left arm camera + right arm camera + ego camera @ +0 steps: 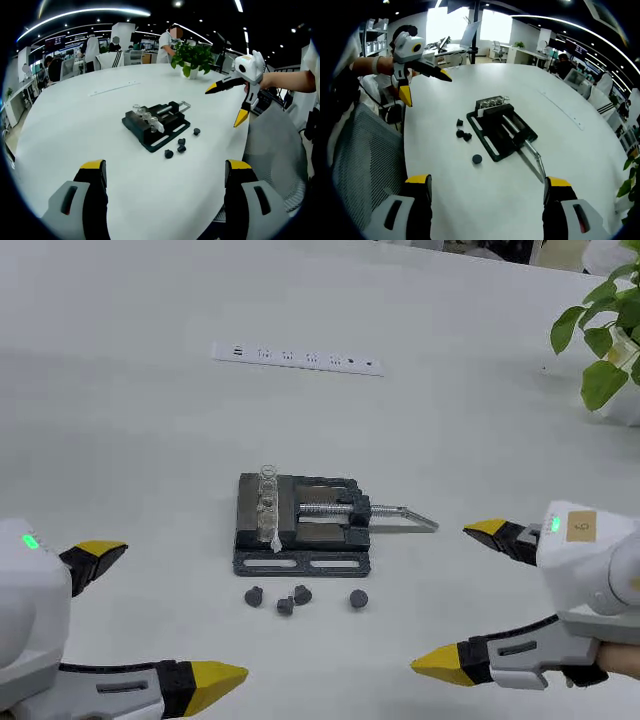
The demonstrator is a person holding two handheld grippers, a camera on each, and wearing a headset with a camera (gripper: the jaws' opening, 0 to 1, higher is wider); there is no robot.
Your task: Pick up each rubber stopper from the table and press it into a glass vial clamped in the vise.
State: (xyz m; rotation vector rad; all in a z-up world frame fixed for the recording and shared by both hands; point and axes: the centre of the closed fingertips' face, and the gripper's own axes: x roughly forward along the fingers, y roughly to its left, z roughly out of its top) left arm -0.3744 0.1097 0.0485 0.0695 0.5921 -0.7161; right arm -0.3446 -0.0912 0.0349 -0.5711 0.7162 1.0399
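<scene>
Where a vise (300, 525) sits, white table (150, 440), power strip (297, 358), office (65, 52) behind.

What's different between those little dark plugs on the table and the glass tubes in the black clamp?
The rubber stoppers are dark and opaque; the glass vials are clear. The stoppers lie loose and scattered on the table in front of the vise; the vials stand upright in a row, clamped between its jaws. Both are small, and there are several of each.
</scene>
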